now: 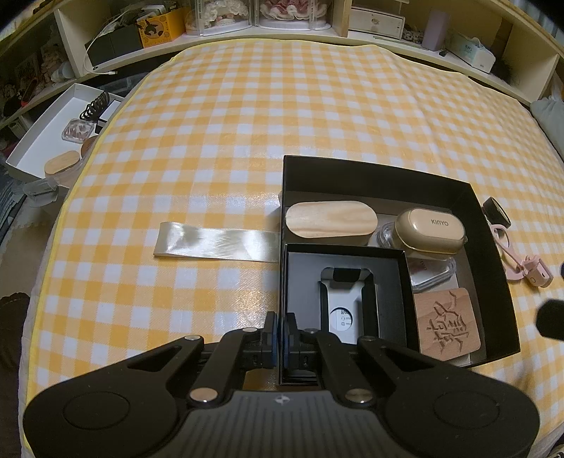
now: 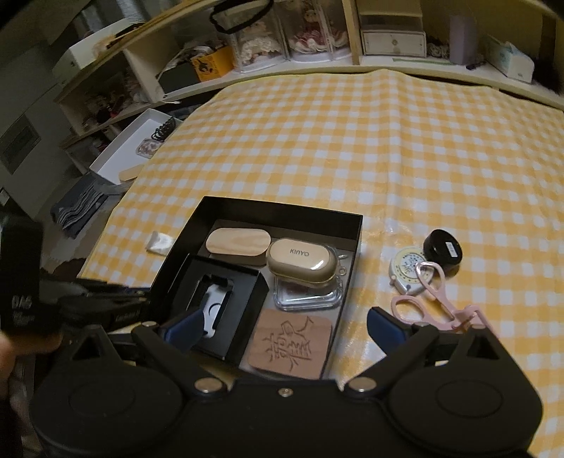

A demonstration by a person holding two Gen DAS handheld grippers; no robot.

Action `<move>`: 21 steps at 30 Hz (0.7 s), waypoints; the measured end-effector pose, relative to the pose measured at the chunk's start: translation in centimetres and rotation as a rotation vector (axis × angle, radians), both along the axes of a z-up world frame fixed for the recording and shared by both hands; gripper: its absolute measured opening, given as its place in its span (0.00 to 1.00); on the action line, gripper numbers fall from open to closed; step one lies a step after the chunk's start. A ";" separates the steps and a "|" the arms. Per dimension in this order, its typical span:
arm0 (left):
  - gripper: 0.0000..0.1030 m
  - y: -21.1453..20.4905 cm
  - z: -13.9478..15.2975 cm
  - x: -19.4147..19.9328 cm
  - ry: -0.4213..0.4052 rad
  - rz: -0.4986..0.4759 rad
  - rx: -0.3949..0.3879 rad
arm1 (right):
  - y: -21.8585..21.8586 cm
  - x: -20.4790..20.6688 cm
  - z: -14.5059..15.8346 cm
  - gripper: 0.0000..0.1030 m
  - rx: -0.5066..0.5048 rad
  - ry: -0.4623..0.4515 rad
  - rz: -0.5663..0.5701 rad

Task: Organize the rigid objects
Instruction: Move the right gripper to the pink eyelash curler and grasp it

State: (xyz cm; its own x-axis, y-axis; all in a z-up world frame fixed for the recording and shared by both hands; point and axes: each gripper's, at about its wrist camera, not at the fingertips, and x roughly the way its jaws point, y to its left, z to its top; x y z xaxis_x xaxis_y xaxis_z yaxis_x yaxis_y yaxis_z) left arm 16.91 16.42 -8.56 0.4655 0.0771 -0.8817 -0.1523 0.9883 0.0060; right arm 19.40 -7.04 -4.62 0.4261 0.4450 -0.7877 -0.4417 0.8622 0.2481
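Note:
A large black box [image 1: 370, 172] [image 2: 282, 208] sits on the yellow checked cloth. Inside lie a wooden oval lid [image 1: 330, 218] [image 2: 238, 243], a beige KINYO case [image 1: 431, 230] [image 2: 301, 264] on a clear container [image 2: 306, 297], a carved wooden coaster [image 1: 446, 322] [image 2: 290, 343] and a smaller black box [image 1: 402, 299] [image 2: 243, 310]. My left gripper [image 1: 281, 329] is shut on the big box's left wall near its front corner. My right gripper [image 2: 282, 326] is open above the box's near edge. A pink eyelash curler [image 2: 437, 299], tape measure [image 2: 409, 273] and black jar [image 2: 442, 248] lie right of the box.
A satin ribbon [image 1: 215, 245] lies left of the box. A white tray [image 1: 46, 141] [image 2: 130, 155] with small items sits off the table's left edge. Shelves [image 1: 282, 31] with boxes and clutter run along the back.

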 end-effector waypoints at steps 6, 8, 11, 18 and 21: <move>0.03 0.1 0.1 -0.1 0.002 0.003 0.001 | -1.3 -1.3 0.7 1.00 0.010 -0.065 0.032; 0.03 0.1 0.1 -0.2 0.003 0.003 0.003 | -1.6 -1.7 1.0 1.00 0.010 -0.107 0.042; 0.03 0.1 0.1 -0.2 0.005 0.002 0.009 | -2.2 -2.1 1.6 1.00 0.004 -0.169 0.061; 0.03 0.0 0.2 -0.2 0.011 -0.003 0.028 | -5.0 -1.6 3.2 1.00 0.072 -0.284 0.043; 0.03 -0.1 0.2 -0.2 0.011 -0.003 0.028 | -6.6 -0.9 3.8 1.00 0.104 -0.316 -0.005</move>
State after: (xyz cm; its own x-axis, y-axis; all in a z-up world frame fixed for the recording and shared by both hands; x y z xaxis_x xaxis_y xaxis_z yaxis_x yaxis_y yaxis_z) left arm 16.68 16.36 -8.31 0.4563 0.1000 -0.8842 -0.1487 0.9883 0.0351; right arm 18.49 -13.66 -0.84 0.6444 0.5133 -0.5668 -0.5071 0.8417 0.1857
